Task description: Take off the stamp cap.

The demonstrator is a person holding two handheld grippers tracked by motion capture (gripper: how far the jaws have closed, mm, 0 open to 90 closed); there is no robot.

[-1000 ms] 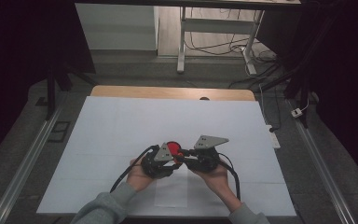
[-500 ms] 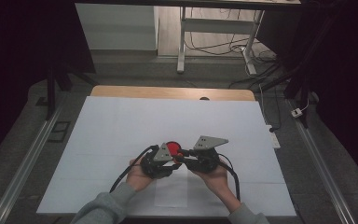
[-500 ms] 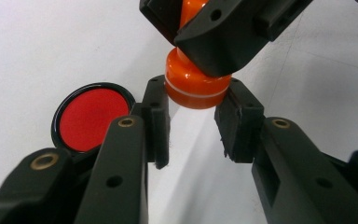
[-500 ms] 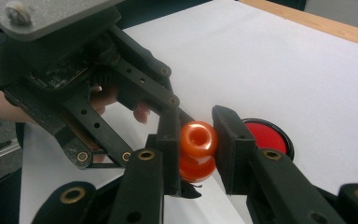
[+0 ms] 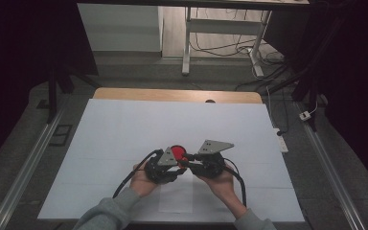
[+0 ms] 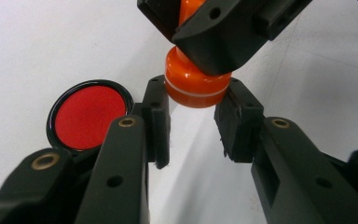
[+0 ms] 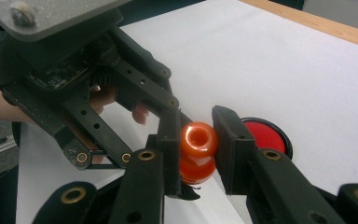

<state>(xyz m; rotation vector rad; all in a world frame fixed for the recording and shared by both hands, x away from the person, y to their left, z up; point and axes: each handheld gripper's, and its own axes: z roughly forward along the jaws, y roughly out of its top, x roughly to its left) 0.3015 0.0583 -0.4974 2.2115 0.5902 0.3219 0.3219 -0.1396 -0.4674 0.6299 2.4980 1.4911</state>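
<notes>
High view: both hands meet at the near middle of the white worktop (image 5: 124, 134); a round red pad (image 5: 176, 153) lies just beyond the grippers.

Left gripper view: left gripper (image 6: 192, 122) jaws parted, flanking the wide base of the orange stamp (image 6: 195, 84) without clamping it (small gaps either side). Red pad to the left, flat on the worktop.

Right gripper view: right gripper (image 7: 196, 140) clenched on the stamp's narrow neck, knob end toward the camera; its long axis runs toward the left jaws, which are nearer the base.
</notes>
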